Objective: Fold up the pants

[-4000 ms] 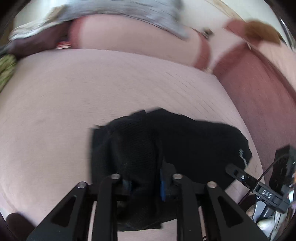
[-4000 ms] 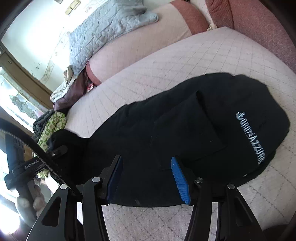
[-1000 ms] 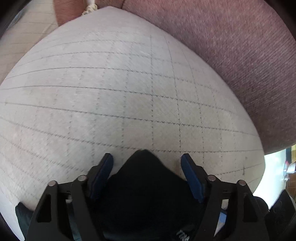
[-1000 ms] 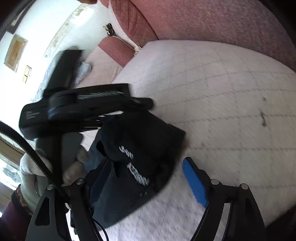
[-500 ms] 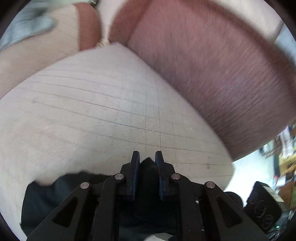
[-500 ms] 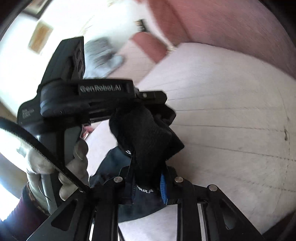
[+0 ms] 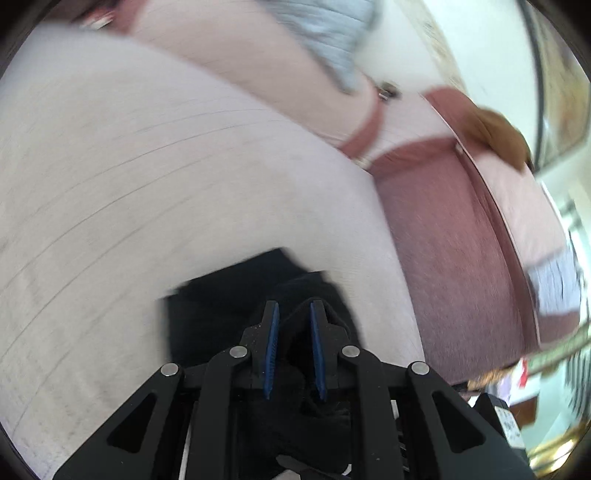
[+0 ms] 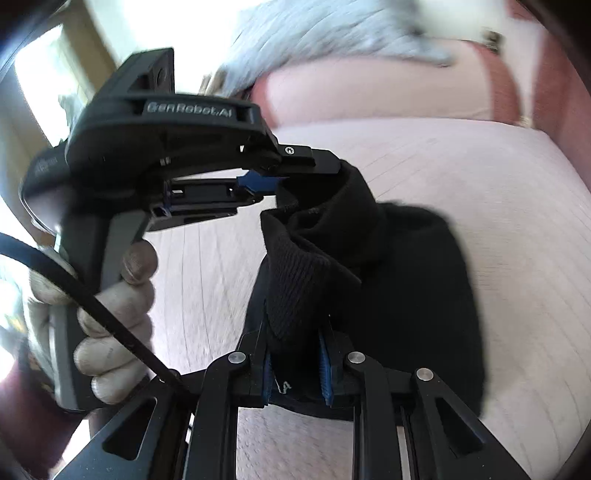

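Your right gripper (image 8: 295, 354) is clamped on a black pants (image 8: 406, 295) fold at lower centre. Your left gripper (image 7: 294, 321) pinches another fold (blue pads nearly together), with the rest bunched on the pink quilted cushion (image 7: 147, 184).

Pants (image 8: 388, 266): black knit cloth, matt, ribbed weave on the raised fold. Left hand-held gripper (image 8: 295, 181): matt black plastic shell, pale printed lettering, small bright metal screw. Right hand-held gripper (image 8: 295, 354): matt black plastic links, shiny metal rivets, blue ribbed rubbery pads (image 8: 325, 373). Sofa seat (image 7: 155, 177): pale pink quilted cloth, matt, stitched lines. Sofa arm (image 7: 458, 266): dull red coarse woven cloth. Blanket (image 8: 317, 33): grey quilted cloth, blurred.
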`<state>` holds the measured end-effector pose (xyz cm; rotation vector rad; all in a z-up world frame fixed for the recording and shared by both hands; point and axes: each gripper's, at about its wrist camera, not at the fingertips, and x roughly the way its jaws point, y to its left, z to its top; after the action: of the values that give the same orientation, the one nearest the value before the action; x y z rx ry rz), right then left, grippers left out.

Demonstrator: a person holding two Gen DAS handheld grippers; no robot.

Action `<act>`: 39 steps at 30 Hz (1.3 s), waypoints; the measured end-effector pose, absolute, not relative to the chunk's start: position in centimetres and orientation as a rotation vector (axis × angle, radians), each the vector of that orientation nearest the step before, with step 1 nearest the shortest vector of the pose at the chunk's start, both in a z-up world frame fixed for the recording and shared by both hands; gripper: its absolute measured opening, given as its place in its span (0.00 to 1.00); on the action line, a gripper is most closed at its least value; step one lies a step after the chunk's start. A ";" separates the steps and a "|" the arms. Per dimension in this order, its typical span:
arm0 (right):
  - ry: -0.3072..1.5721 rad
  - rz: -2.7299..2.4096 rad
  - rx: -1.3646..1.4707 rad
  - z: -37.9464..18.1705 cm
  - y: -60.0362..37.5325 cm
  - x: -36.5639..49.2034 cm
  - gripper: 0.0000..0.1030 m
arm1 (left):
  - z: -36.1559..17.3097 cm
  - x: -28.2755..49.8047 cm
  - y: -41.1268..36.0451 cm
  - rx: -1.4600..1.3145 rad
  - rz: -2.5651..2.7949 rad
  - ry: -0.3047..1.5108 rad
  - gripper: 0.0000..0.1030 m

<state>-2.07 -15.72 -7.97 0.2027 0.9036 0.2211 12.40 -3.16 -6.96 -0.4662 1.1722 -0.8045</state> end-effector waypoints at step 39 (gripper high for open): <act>0.836 0.060 0.528 -10.4 -29.9 -11.8 0.68 | -4.8 4.3 -2.2 -0.283 -0.535 1.082 0.56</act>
<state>-11.76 -29.95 -10.44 0.5281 0.8358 0.0605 4.28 -2.17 -4.77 -0.2834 1.0824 -0.5346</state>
